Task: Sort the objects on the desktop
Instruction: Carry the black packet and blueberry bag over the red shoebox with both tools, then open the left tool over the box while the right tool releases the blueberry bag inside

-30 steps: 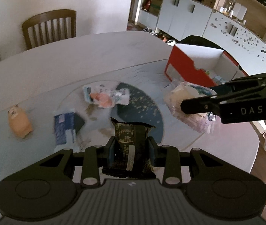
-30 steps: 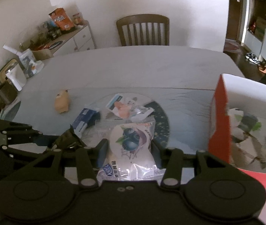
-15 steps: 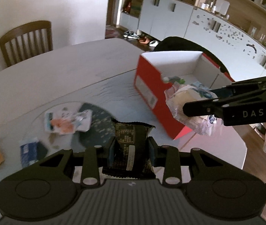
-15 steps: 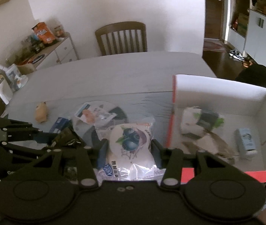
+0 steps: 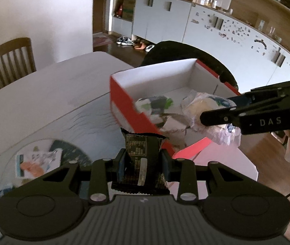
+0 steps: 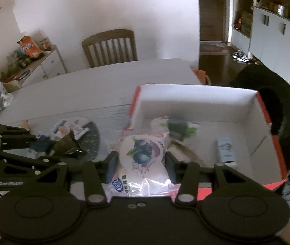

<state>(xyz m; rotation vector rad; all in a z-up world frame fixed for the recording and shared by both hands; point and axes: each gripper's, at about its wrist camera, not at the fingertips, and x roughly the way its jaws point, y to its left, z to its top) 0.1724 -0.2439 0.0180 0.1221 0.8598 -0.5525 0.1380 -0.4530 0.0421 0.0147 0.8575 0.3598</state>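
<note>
My left gripper (image 5: 143,163) is shut on a black snack packet (image 5: 142,159), held in the air just before the near corner of the red and white box (image 5: 124,96). My right gripper (image 6: 141,161) is shut on a clear blueberry bread bag (image 6: 143,155), held over the box's near left corner (image 6: 134,104). In the left wrist view the right gripper (image 5: 216,116) holds the bag (image 5: 204,106) over the box interior. In the right wrist view the left gripper (image 6: 63,145) and its black packet (image 6: 67,145) are at the left.
Inside the box lie a green and white packet (image 6: 175,126), a small pale blue carton (image 6: 225,150) and crumpled wrappers. On the table (image 5: 63,94) remain a clear packet with an orange item (image 5: 36,161) and a blue packet (image 6: 40,143). A wooden chair (image 6: 110,47) stands behind the table.
Both grippers have swung right from over the round mat toward the box. The bread bag is now over the box; the black packet has come to its near corner.
</note>
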